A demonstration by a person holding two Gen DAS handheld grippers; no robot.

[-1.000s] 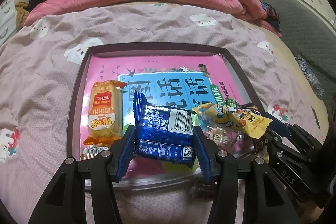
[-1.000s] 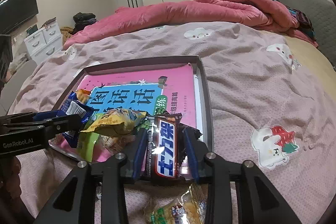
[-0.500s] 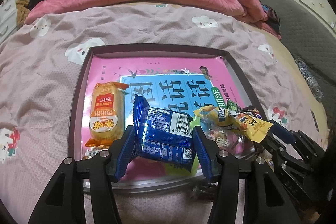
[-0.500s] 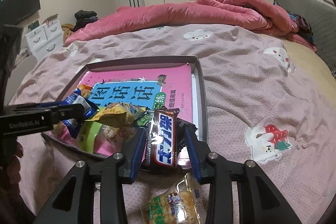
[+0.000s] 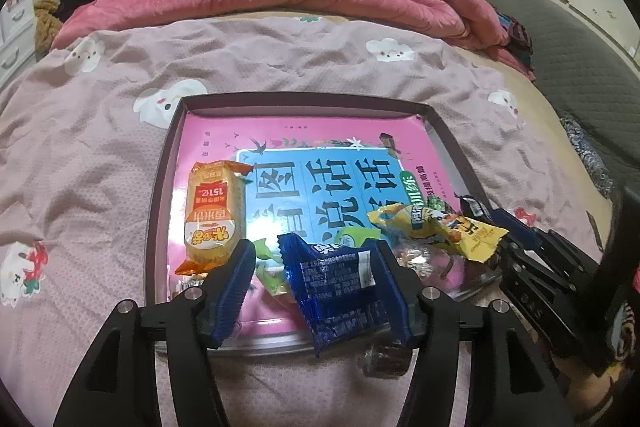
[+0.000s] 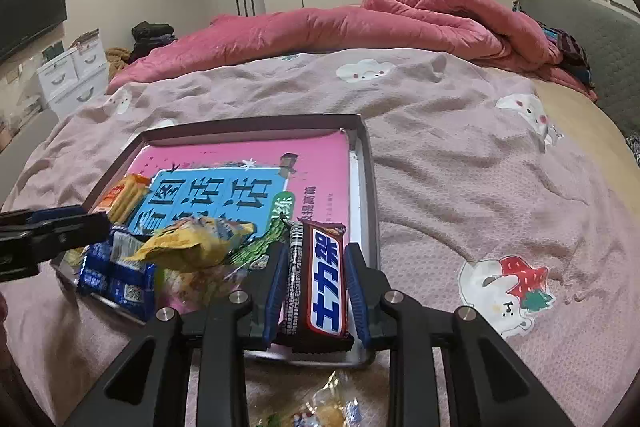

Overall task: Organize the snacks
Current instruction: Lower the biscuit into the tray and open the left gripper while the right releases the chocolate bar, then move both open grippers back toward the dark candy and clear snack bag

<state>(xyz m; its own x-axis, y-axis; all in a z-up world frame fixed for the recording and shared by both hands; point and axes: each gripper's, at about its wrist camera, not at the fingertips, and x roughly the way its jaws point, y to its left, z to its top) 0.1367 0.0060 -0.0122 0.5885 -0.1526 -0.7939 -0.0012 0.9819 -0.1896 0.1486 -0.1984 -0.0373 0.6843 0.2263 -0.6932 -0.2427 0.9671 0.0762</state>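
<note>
Two snacks sit between my tongs. The blue packet [image 5: 340, 287] lies in my left gripper [image 5: 316, 283], whose jaws are opening; it leans on the right pad, clear of the left, over the near edge of the tray [image 5: 160, 195]. My right gripper [image 6: 312, 283] is closing on the brown chocolate bar [image 6: 320, 283] at the tray's near right corner. Orange packet [image 5: 214, 215] lies far left; yellow packet [image 5: 436, 227] between. Tray rests on the pink bedspread [image 6: 460, 167].

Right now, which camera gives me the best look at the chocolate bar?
The right wrist view: the chocolate bar fills the centre, label readable, between the closing right gripper's fingers. The left wrist view shows only a dark sliver at the tray's right edge.
</note>
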